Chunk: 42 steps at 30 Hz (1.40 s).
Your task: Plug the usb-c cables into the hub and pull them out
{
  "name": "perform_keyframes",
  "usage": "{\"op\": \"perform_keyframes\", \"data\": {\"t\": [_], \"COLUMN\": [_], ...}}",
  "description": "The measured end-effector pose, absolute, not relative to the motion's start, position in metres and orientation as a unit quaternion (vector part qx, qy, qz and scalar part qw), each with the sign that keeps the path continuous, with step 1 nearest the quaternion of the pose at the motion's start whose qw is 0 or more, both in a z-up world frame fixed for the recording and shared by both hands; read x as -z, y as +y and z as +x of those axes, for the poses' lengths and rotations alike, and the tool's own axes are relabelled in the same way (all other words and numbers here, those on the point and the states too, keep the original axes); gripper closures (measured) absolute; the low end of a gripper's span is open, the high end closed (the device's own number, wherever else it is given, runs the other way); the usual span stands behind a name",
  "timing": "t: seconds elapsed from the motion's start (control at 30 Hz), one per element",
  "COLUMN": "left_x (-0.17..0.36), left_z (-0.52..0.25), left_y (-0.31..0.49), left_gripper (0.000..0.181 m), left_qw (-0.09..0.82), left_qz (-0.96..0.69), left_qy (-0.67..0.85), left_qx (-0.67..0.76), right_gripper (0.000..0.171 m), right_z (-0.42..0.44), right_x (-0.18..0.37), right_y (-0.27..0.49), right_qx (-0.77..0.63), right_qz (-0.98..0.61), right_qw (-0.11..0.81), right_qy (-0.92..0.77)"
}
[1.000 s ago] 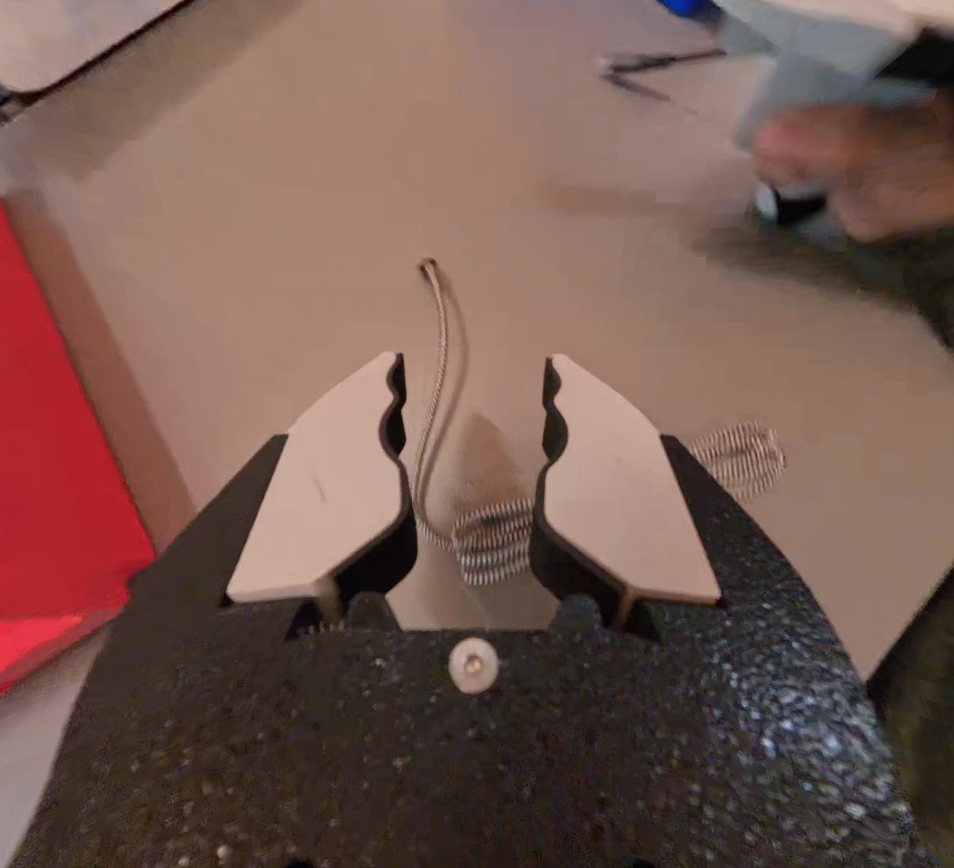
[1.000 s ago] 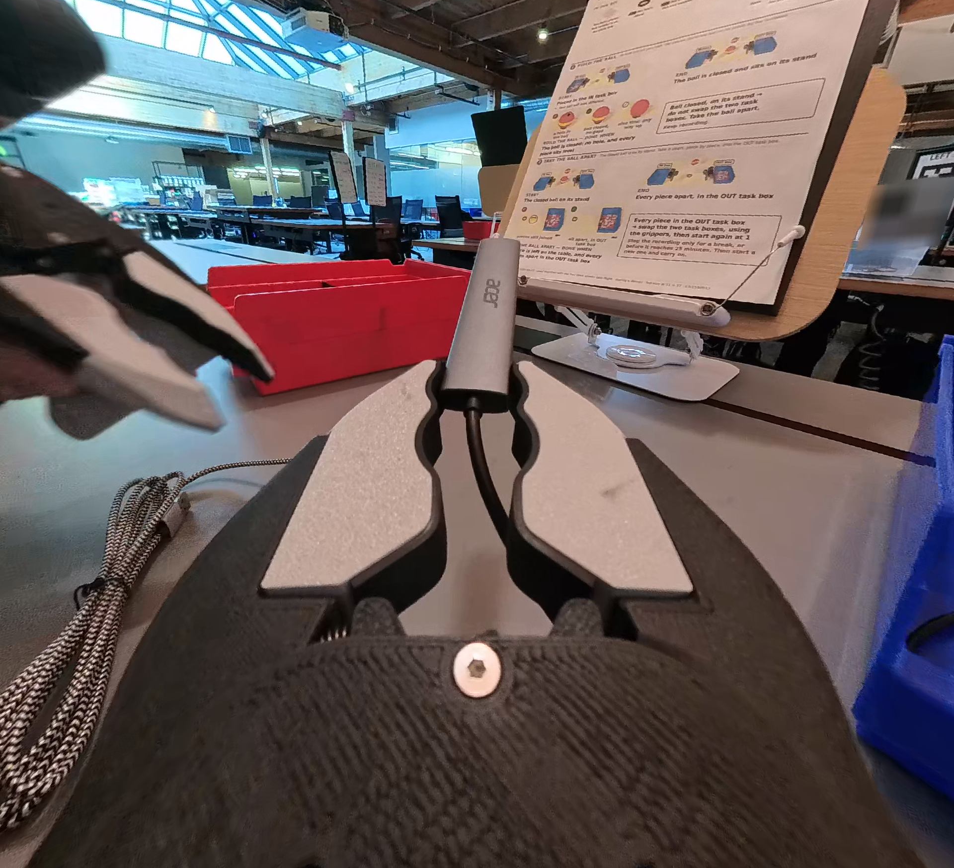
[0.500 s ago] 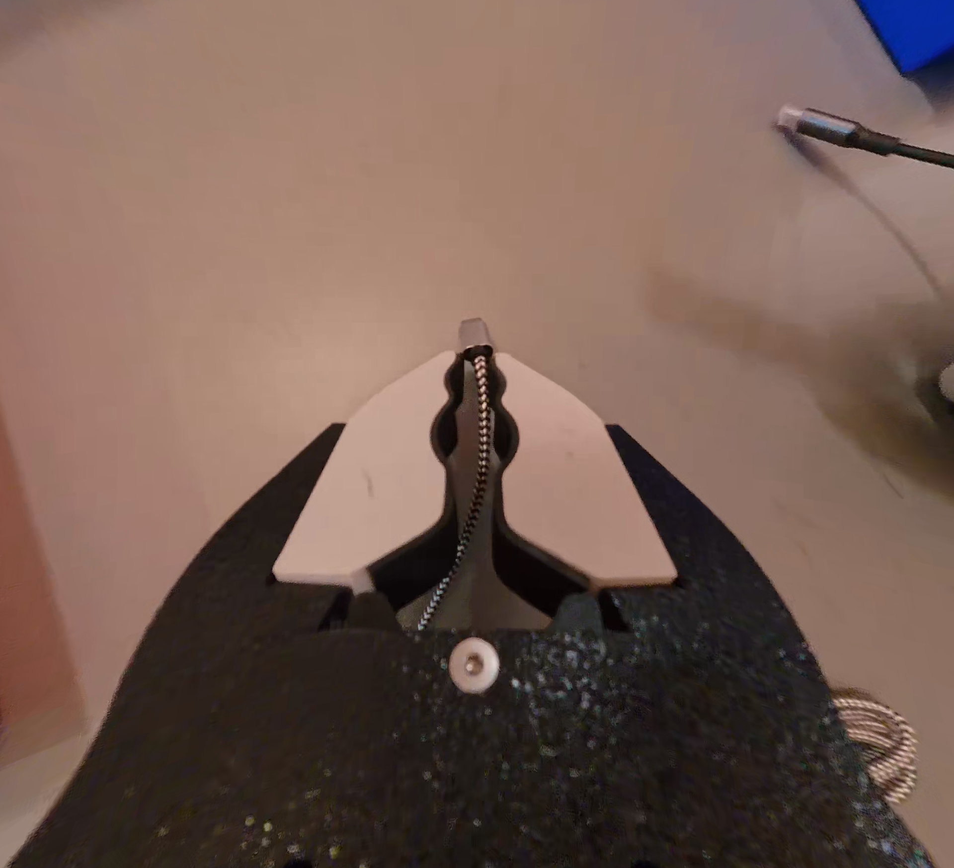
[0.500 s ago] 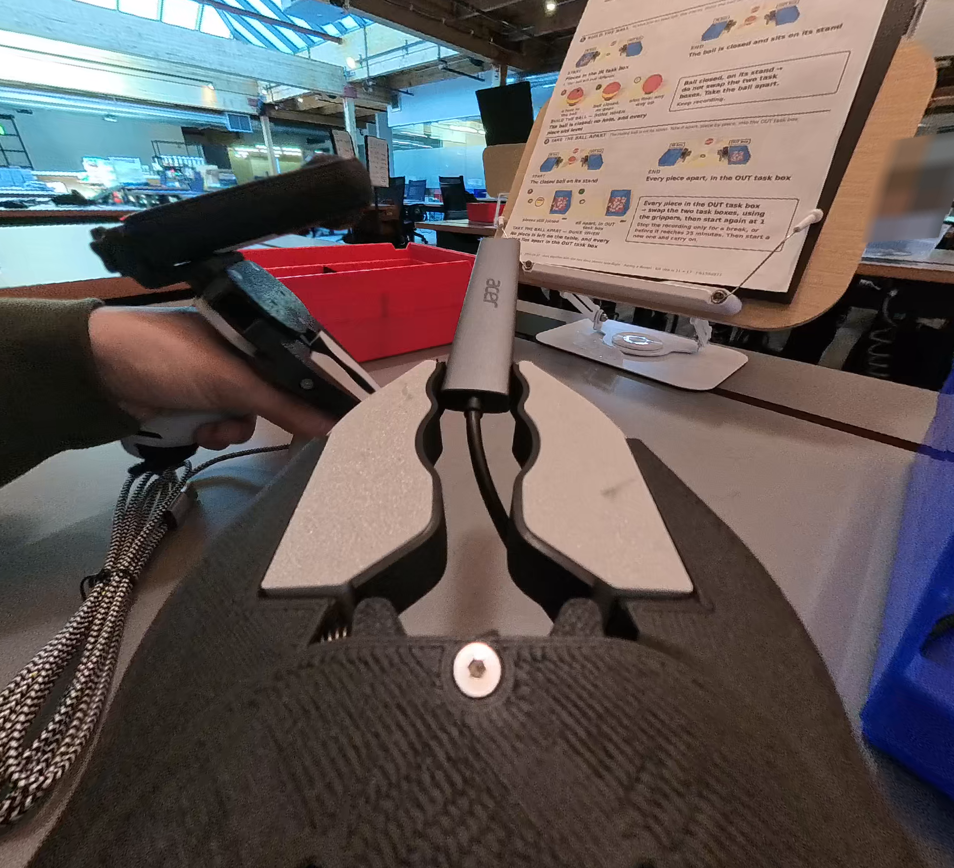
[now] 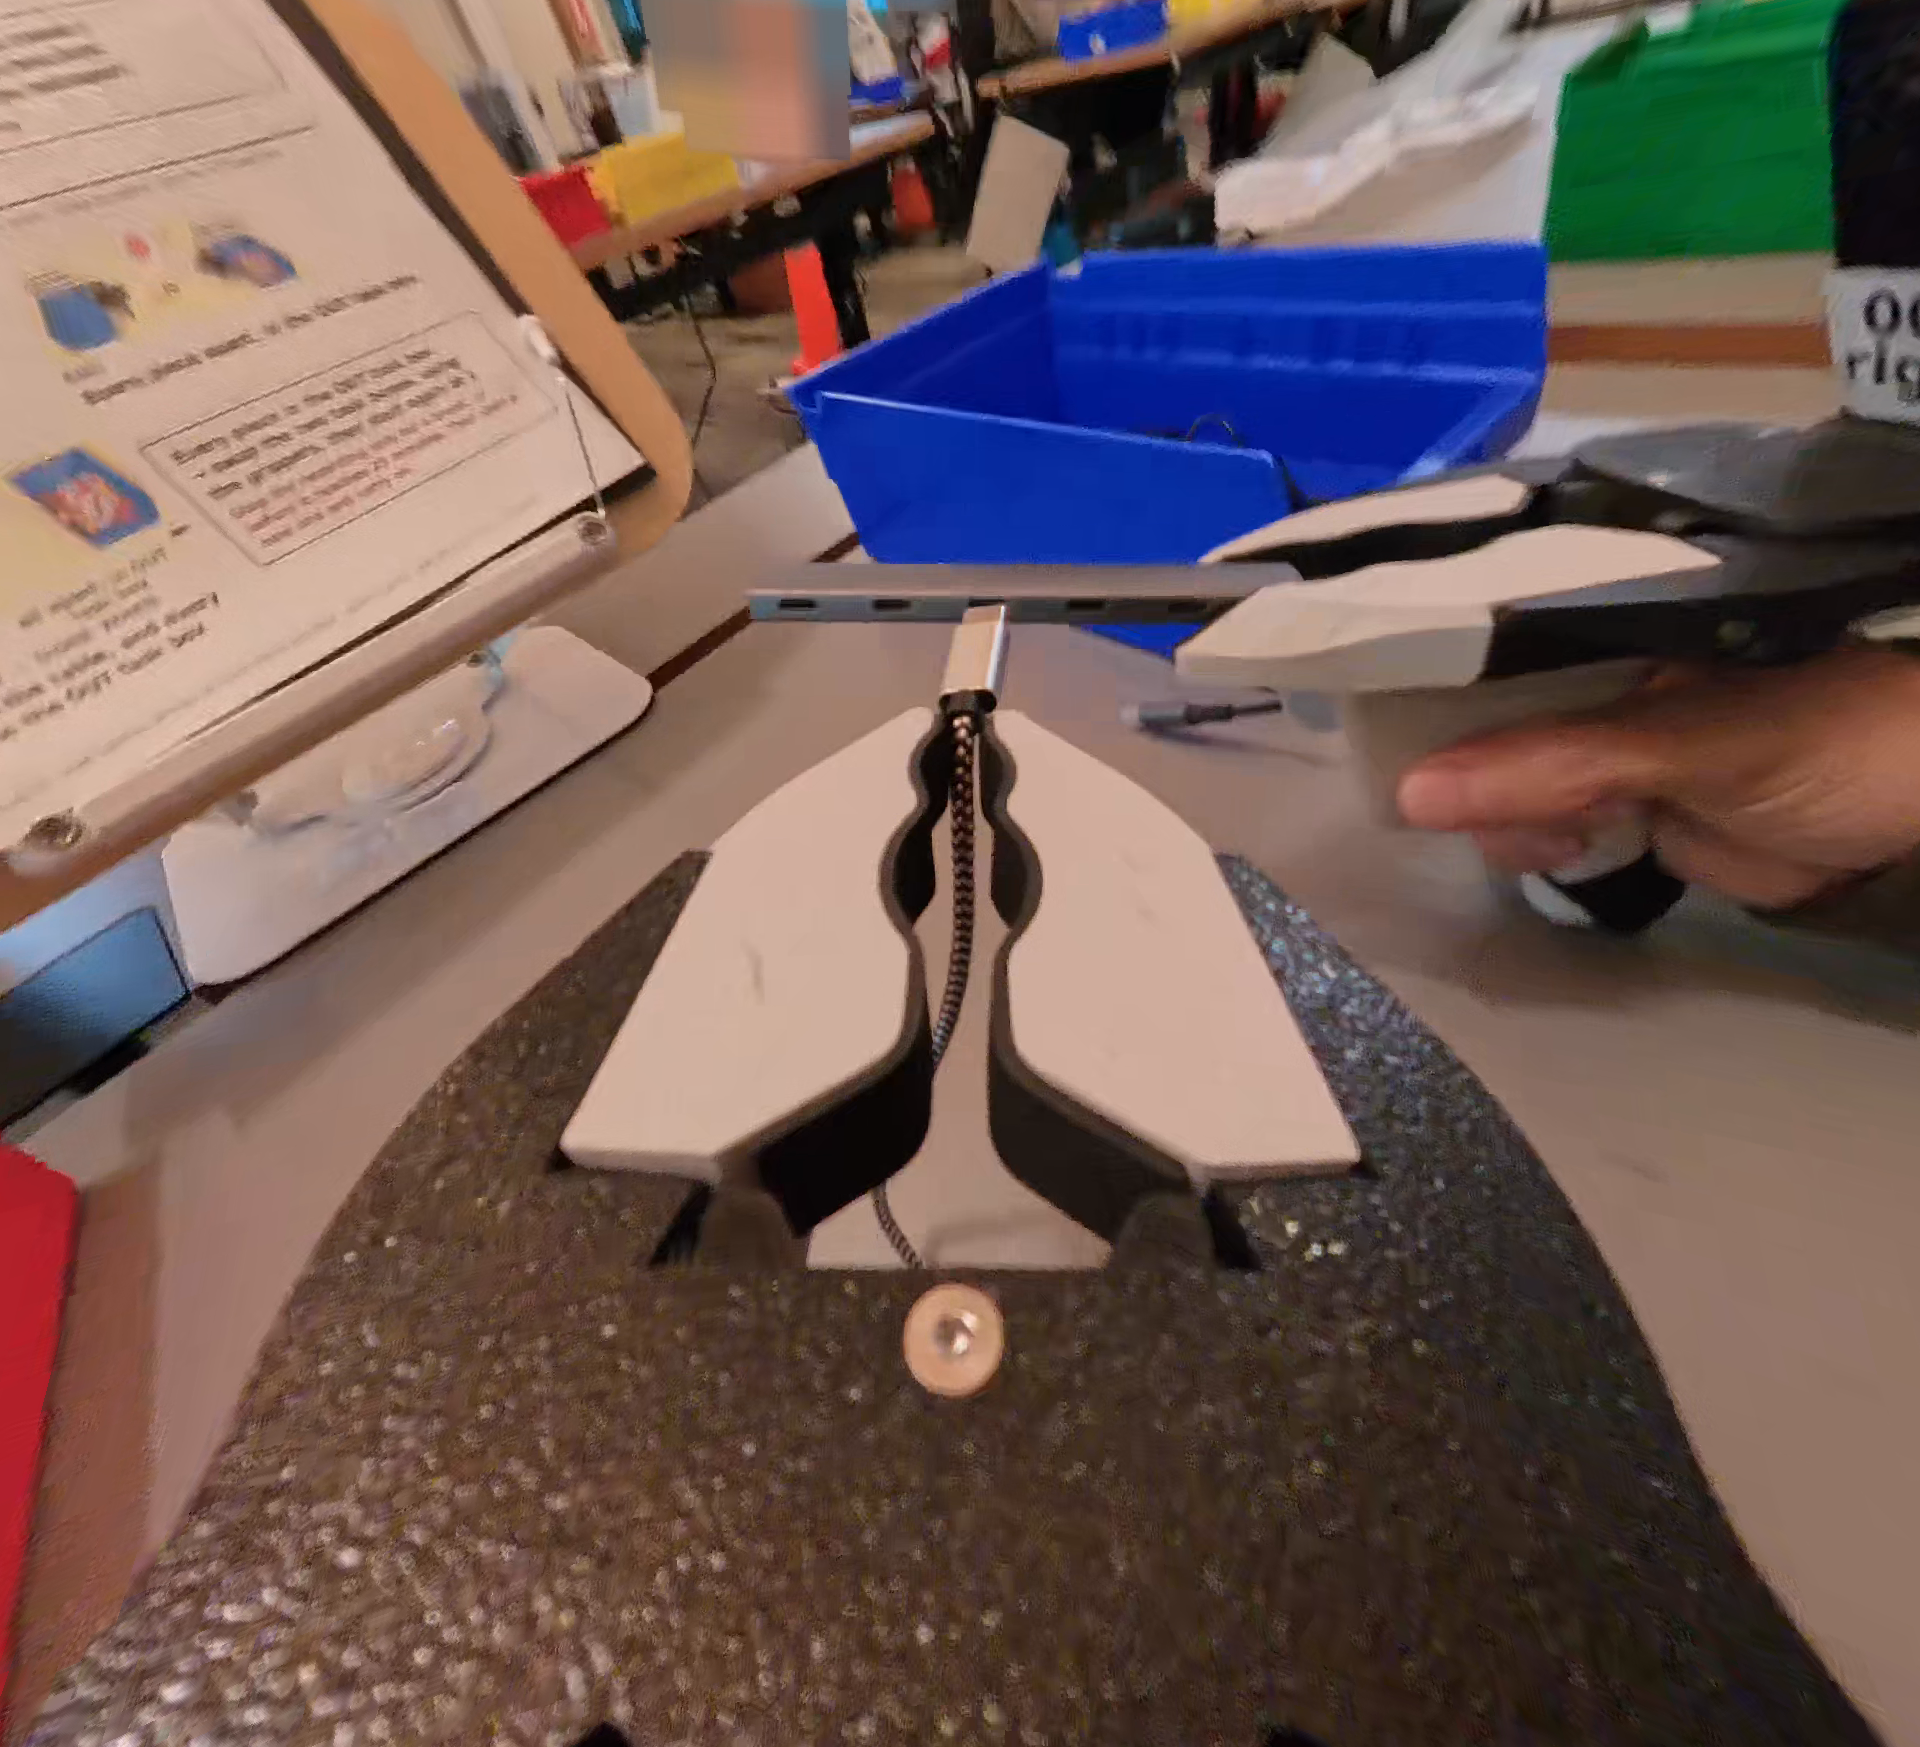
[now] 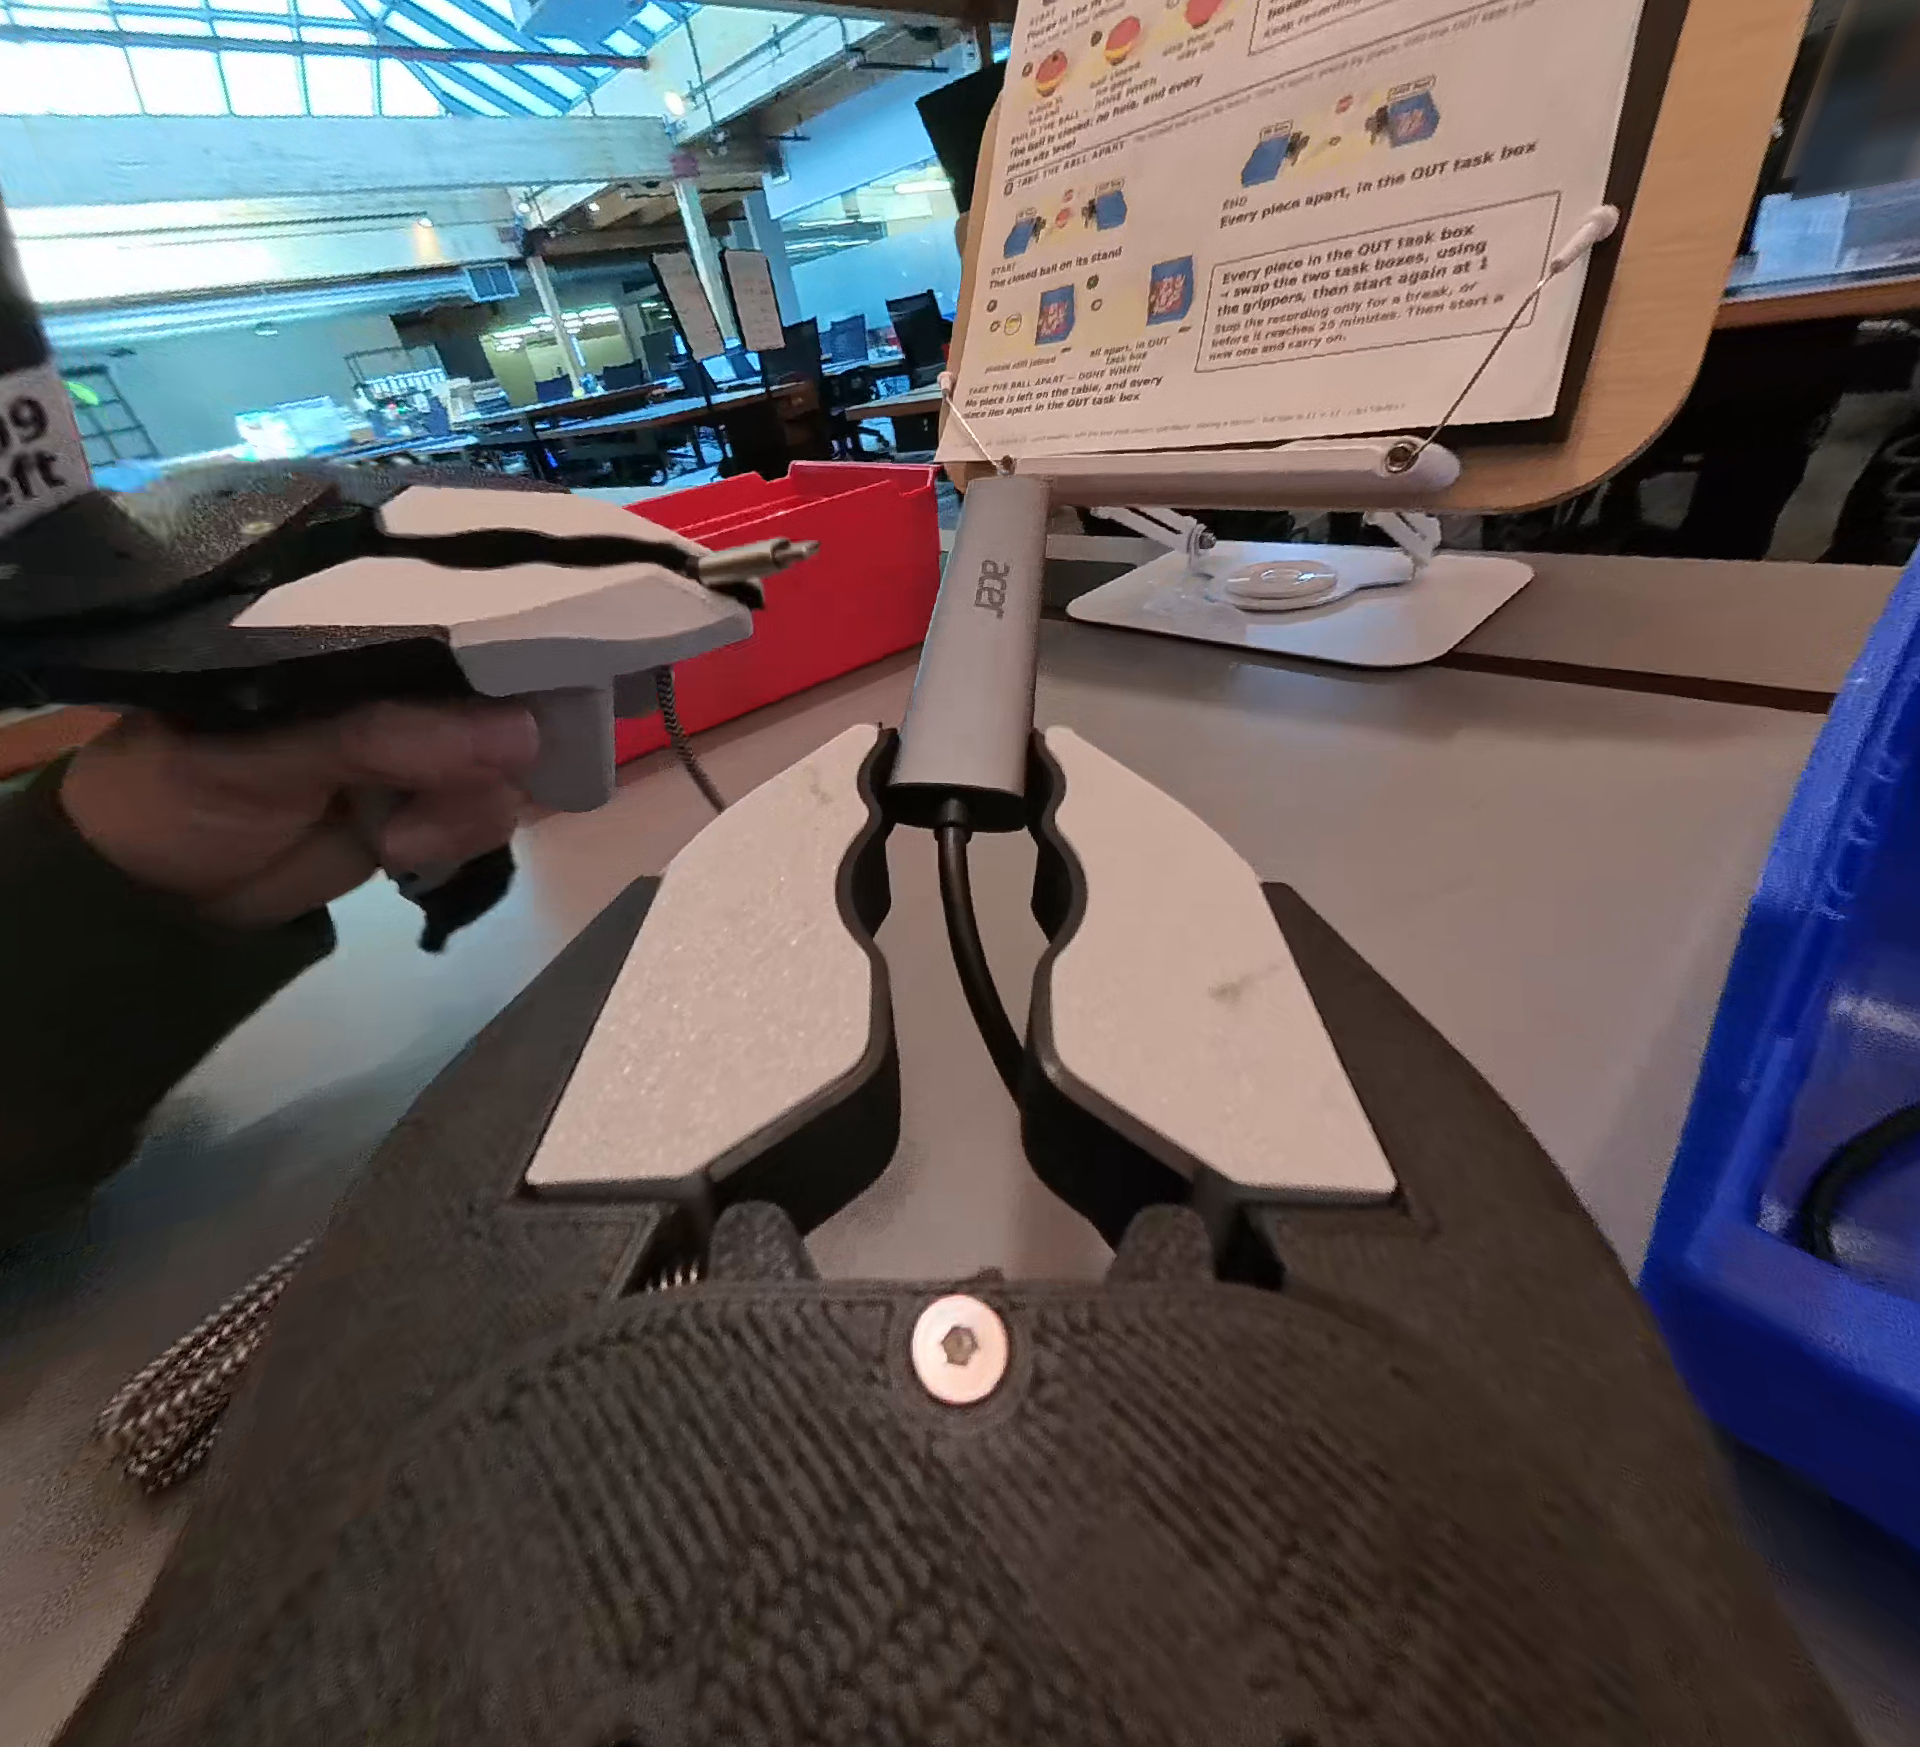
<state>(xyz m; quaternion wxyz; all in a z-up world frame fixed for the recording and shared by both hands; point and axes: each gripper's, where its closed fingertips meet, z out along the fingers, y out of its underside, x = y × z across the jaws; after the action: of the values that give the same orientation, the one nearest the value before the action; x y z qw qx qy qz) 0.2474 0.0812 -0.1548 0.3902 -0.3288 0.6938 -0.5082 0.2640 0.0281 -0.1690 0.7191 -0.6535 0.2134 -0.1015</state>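
My right gripper (image 6: 956, 741) is shut on the cable end of a grey usb-c hub (image 6: 982, 627) and holds it above the table. In the left wrist view the hub (image 5: 935, 601) lies crosswise with its row of ports facing me, held by the right gripper (image 5: 1236, 596). My left gripper (image 5: 961, 721) is shut on a black-and-white braided usb-c cable (image 5: 961, 824). Its silver plug (image 5: 977, 658) points at a middle port. In the right wrist view the plug (image 6: 758, 559) in the left gripper (image 6: 717, 591) stands a short gap left of the hub.
A blue bin (image 5: 1143, 409) stands behind the hub and a second cable's plug (image 5: 1195, 713) lies on the table. A paper stand (image 6: 1299, 139) is at the back, a red bin (image 6: 821, 596) at the left. The braided cable's coil (image 6: 177, 1406) lies at the near left.
My left gripper shut on the braided cable's plug end on the table, lifted it and swung it up to the hub. My right gripper kept holding the hub.
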Motion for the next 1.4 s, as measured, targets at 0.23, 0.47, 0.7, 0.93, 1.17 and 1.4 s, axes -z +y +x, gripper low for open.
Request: {"op": "perform_keyframes", "data": {"t": [0.23,0.47,0.7,0.93,1.17,1.4], "left_x": [0.172,0.178,0.18,0.18,0.179,0.18], "left_z": [0.241,0.235,0.236,0.236,0.236,0.236], "left_y": [0.075,0.071,0.072,0.072,0.074,0.075], "left_gripper": [0.177,0.177,0.177,0.177,0.177,0.178], "left_qw": [0.349,0.337,0.331,0.351,0.378,0.412], "left_qz": [-0.346,-0.367,-0.374,-0.367,-0.356,-0.334], "left_qy": [0.691,0.698,0.695,0.698,0.703,0.717], "left_qx": [0.53,0.514,0.517,0.505,0.486,0.452], "right_gripper": [0.147,0.147,0.147,0.147,0.147,0.147], "right_z": [0.26,0.248,0.246,0.247,0.247,0.242], "right_x": [0.171,0.176,0.175,0.177,0.177,0.178], "right_y": [0.033,0.045,0.045,0.047,0.047,0.05], "right_qx": [0.116,0.169,0.166,0.181,0.177,0.173], "right_qz": [-0.668,-0.696,-0.693,-0.7,-0.702,-0.705], "right_qw": [0.708,0.681,0.686,0.674,0.674,0.674], "right_qy": [0.197,0.151,0.148,0.151,0.148,0.134]}}
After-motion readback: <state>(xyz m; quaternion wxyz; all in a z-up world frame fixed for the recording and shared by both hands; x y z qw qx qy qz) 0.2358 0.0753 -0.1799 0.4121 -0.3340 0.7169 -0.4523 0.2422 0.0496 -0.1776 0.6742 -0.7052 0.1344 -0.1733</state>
